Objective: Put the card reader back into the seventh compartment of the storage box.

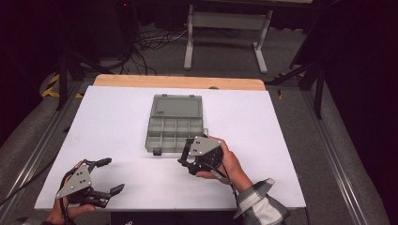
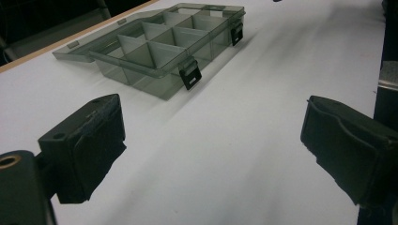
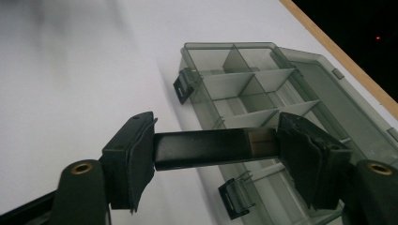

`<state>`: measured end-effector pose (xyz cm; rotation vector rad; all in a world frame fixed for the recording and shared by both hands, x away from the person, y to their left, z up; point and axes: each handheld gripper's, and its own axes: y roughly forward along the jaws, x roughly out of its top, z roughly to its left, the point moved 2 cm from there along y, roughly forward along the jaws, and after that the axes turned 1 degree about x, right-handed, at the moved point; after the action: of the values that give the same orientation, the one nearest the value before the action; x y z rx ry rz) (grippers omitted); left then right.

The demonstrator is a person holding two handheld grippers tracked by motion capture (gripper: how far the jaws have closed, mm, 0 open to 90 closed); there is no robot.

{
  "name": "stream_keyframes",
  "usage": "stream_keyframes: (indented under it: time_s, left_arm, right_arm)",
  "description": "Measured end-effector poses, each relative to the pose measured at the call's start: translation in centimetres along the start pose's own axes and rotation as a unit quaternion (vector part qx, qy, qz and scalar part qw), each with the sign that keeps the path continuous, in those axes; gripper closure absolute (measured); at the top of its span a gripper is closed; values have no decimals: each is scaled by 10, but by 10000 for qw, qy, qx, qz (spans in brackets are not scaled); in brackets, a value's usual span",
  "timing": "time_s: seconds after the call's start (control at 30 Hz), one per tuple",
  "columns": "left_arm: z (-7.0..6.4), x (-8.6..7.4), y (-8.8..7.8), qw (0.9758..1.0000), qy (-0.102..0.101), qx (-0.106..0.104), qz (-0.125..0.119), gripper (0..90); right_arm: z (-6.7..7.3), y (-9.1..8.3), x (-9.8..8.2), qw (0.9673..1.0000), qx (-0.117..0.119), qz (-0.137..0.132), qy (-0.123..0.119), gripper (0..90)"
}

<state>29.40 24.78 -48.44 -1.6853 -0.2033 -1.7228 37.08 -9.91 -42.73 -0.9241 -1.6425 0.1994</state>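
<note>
Box [image 1: 174, 129] open and empty, filling not started.
My right claw [image 1: 188, 158] pinches a black bar [image 3: 213, 146] beside it; left claw [image 1: 110, 176] spread, idle.

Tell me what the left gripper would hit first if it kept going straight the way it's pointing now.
Probably nothing soon: the open left gripper faces bare white table. The open compartment box lies left of that line in its own view, though a slight drift could catch its near latch.

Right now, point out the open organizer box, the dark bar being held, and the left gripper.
organizer box [image 1: 174, 129], high view, on a middle divider of the tray.
dark bar [image 3: 202, 147], right gripper view, middle of the bar between the fingers.
left gripper [image 1: 110, 176], high view, midway between its fingertips.
</note>
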Motion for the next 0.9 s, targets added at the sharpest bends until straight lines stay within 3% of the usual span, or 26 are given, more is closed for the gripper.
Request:
stream_keyframes:
  time_s: [0.9]
  left_arm:
    - [-1,0,1,10000,-1,-58,12,78]
  right_arm:
    - [-28,31,0,9981,-277,-21,553,306]
